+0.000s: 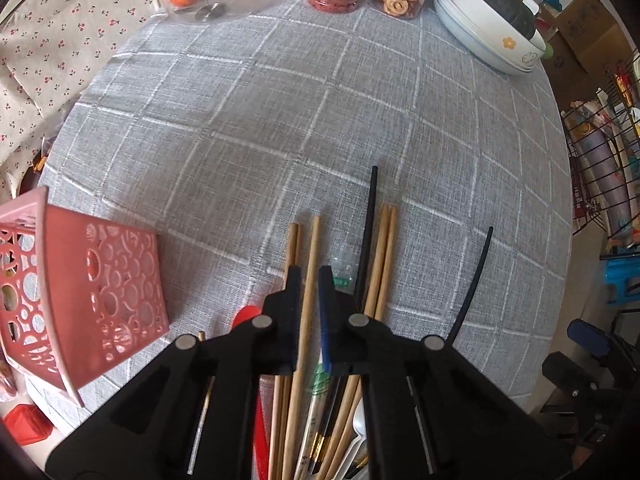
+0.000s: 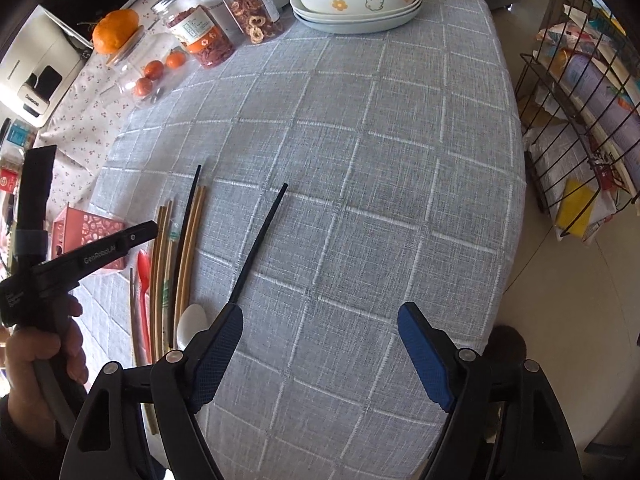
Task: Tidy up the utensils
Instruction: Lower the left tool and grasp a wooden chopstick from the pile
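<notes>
My left gripper [image 1: 310,278] points steeply down over a heap of utensils on the grey checked tablecloth [image 1: 280,120]. Its jaws are shut on one wooden chopstick [image 1: 314,240]. Around it lie more wooden chopsticks [image 1: 384,256], a black chopstick [image 1: 368,232], paintbrushes and a white spoon [image 2: 192,320]. A red spoon [image 2: 143,276] lies at the left of the heap. A pink perforated basket [image 1: 100,288] stands just to the left. My right gripper [image 2: 320,322] is open over bare cloth. A second black chopstick [image 2: 260,244] ends at its left fingertip, outside the jaws.
Along the far edge stand two jars of dried food [image 2: 204,36], oranges [image 2: 116,32] and stacked white dishes [image 2: 360,12] holding a dark squash. A wire rack [image 2: 580,120] stands beyond the table's right edge. A person's hand [image 2: 40,352] holds the left gripper.
</notes>
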